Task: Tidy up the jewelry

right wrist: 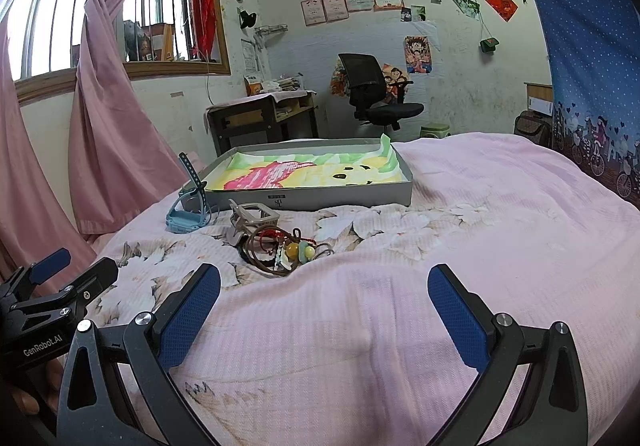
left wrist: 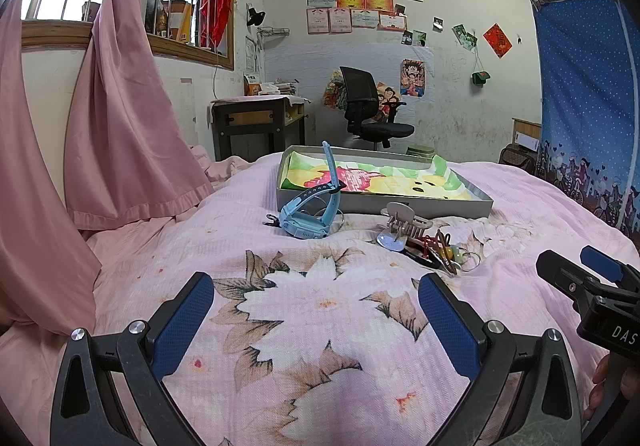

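Left wrist view was filled by the bed (left wrist: pixel 320 326), covered in pink flowered bedding. A grey tray (left wrist: pixel 384 202) lined with a coloured drawing was set toward its far edge. Just before the tray lay a blue watch (left wrist: pixel 306 218), a hair claw (left wrist: pixel 404 222) and tangled jewelry (left wrist: pixel 440 250). Both the left gripper (left wrist: pixel 316 310) and right gripper (right wrist: pixel 324 306) were held empty, jaws spread.

- The tray (left wrist: pixel 384 204) lies on the bed (left wrist: pixel 320 326), with the desk (left wrist: pixel 256 118) and chair (left wrist: pixel 368 106) behind it.
- The watch (left wrist: pixel 306 214) stands before the tray's left corner.
- The hair clip (left wrist: pixel 404 222) sits right of the watch, with the tangle of bands and rings (left wrist: pixel 444 250) just before it.
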The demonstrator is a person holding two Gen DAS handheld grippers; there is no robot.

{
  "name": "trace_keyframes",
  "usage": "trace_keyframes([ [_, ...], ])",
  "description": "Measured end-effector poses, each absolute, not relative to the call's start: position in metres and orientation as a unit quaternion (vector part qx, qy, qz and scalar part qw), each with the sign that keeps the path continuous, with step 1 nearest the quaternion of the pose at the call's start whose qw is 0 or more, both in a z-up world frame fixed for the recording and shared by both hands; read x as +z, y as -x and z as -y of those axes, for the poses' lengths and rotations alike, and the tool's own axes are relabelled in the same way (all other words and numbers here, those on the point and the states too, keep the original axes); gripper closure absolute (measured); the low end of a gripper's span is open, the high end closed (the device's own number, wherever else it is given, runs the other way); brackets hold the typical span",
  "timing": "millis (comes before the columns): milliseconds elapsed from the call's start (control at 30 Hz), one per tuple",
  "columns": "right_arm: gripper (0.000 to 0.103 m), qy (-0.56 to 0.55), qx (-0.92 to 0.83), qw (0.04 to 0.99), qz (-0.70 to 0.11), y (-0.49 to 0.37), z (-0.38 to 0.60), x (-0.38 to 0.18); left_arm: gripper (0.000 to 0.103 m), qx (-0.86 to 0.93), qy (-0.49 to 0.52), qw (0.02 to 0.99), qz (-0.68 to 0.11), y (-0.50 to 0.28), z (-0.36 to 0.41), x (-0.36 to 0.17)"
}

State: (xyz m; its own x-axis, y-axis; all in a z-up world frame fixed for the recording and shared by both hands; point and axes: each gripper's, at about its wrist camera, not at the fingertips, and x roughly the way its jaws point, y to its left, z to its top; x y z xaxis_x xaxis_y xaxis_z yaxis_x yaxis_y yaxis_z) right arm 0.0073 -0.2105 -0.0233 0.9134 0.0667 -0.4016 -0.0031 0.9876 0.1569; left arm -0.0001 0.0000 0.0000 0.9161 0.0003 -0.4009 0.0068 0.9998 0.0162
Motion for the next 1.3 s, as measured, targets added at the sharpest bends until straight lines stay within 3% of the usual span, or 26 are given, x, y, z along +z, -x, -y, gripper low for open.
trace_keyframes([
  [667, 0.001, -0.076, 0.015, 0.974, -0.211, -0.008, 0.211, -0.023, 0.0, -0.003, -0.008, 0.979, -0.204, 0.0, 0.0, 0.0],
  [1233, 0.001, -0.047, 0.019, 0.962, -0.267, -0.047, 0.216, -0.008, 0.0, -0.064, 0.005, 0.973, -0.221, -0.039, 0.005, 0.02],
  [1300, 0.007, -0.039, 0.027, 0.961, -0.274, -0.057, 0.217, -0.004, 0.0, -0.071, -0.001, 0.971, -0.227, -0.05, 0.007, 0.022],
])
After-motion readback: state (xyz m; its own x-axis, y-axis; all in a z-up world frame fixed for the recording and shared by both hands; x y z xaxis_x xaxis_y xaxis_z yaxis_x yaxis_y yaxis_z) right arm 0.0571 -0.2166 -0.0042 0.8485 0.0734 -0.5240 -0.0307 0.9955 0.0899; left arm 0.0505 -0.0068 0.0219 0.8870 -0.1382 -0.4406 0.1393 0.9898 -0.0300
